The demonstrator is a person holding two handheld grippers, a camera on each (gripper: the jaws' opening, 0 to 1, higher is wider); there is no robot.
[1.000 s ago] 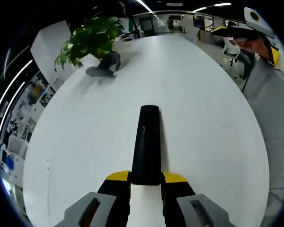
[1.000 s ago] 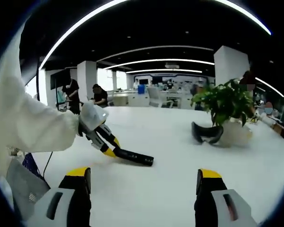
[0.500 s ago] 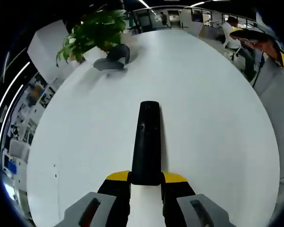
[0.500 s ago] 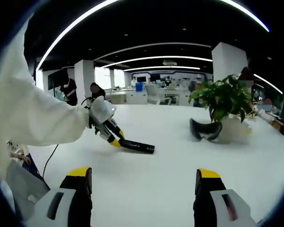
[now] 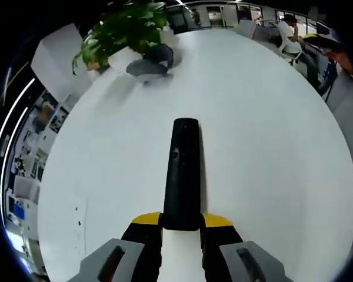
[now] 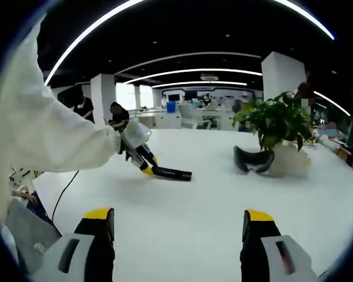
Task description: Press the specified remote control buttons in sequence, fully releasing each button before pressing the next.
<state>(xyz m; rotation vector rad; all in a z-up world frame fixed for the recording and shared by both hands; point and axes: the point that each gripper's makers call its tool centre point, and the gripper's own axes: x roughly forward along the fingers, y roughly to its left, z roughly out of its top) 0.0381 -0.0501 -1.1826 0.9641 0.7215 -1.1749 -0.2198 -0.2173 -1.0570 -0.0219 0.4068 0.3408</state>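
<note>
Between the yellow-tipped jaws of the left tool, the black remote control is clamped at its near end and extends straight ahead over the white worktop. Its top face is up, with one small round button visible just beyond mid-length. Ahead and left of that tool, a dark curved headset lies beside a potted plant at the far worktop edge. The right tool is unclenched, jaws well apart, grasping nothing, above bare worktop. Ahead and left of it, a white sleeve leads to the left tool with the remote control; ahead and right sit the headset and plant.
</note>
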